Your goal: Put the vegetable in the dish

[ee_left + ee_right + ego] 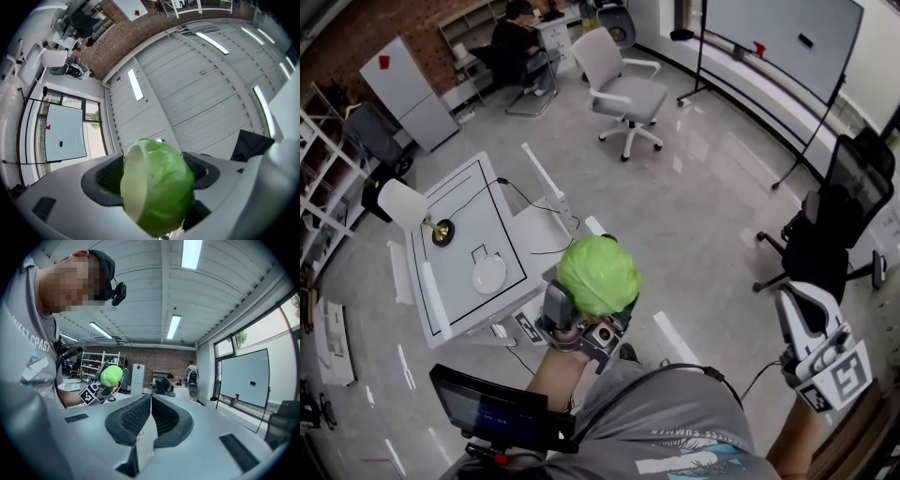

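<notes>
Sitting between the left claw's [153, 176] jaws, the cabbage [598, 274] looks halved.

Dish [488, 274] on table [461, 214]; lamp [403, 204] left of dish; vegetable [598, 274] right of table.

**Shirt Print Is the Only Legible Text**

A person's grey shirt [33, 341] is showing large pale letters reading roughly "EST COAST" in the right gripper view. In the head view, a smaller line on it is ending in "SUMMER". Nothing else is reading clearly.
</notes>
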Motion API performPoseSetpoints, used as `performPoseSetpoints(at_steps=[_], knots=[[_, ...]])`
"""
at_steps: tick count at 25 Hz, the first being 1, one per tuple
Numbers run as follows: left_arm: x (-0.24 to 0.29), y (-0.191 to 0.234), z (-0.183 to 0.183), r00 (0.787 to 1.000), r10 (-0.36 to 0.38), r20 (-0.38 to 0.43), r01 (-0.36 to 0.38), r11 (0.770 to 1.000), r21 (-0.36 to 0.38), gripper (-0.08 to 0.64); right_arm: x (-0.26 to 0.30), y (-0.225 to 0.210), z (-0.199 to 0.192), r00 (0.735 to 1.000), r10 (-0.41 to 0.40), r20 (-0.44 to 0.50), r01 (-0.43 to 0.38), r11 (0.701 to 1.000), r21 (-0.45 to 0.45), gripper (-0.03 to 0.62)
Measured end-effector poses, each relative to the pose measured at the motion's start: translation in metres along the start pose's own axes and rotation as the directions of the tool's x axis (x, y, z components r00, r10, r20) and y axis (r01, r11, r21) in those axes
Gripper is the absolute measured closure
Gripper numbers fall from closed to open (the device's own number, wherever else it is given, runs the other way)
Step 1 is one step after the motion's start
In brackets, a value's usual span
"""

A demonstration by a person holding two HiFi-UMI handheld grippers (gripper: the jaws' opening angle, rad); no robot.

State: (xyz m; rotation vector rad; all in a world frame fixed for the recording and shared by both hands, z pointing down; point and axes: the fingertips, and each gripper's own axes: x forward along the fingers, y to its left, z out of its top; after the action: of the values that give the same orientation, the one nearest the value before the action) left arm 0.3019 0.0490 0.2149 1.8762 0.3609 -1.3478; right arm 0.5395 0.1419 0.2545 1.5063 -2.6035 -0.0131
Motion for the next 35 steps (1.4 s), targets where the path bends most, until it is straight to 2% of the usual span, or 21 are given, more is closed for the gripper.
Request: performPoseSetpoints(at_steps=[7,12,17,23,28,35], knots=[[-0.001,-0.010,0.030,1.000,0.010,0.025,-0.012,0.996,0.084,0.169,0.048,-0.011,-0.002,0.996,0.083,0.020,-0.084,0.996,0.013,0.581],[-0.006,-0.019,0.050,0.997,0.018,0.076,-0.031,0.982,0.186,0.169,0.086,-0.019,0.000,0.980,0.199,0.026,-0.199,0.980,0.015,0.581],[-0.011,-0.023,0.056,0.990,0.033,0.137,-0.072,0.955,0.287,0.169,0.117,-0.028,-0.004,0.945,0.328,0.007,-0.328,0.945,0.003,0.581],[-0.023,-0.030,0.057,0.982,0.050,0.180,-0.121,0.906,0.407,0.169,0.141,-0.029,-0.004,0.891,0.454,0.006,-0.454,0.891,-0.016,0.581],[-0.036,-0.051,0.056,0.973,0.025,0.230,-0.133,0.875,0.466,0.169,0.157,-0.021,-0.008,0.860,0.510,-0.012,-0.510,0.860,-0.025,0.581],[-0.057,-0.104,0.061,0.967,0.011,0.254,-0.148,0.838,0.525,0.169,0.175,0.027,0.007,0.829,0.559,-0.008,-0.559,0.828,-0.042,0.581]])
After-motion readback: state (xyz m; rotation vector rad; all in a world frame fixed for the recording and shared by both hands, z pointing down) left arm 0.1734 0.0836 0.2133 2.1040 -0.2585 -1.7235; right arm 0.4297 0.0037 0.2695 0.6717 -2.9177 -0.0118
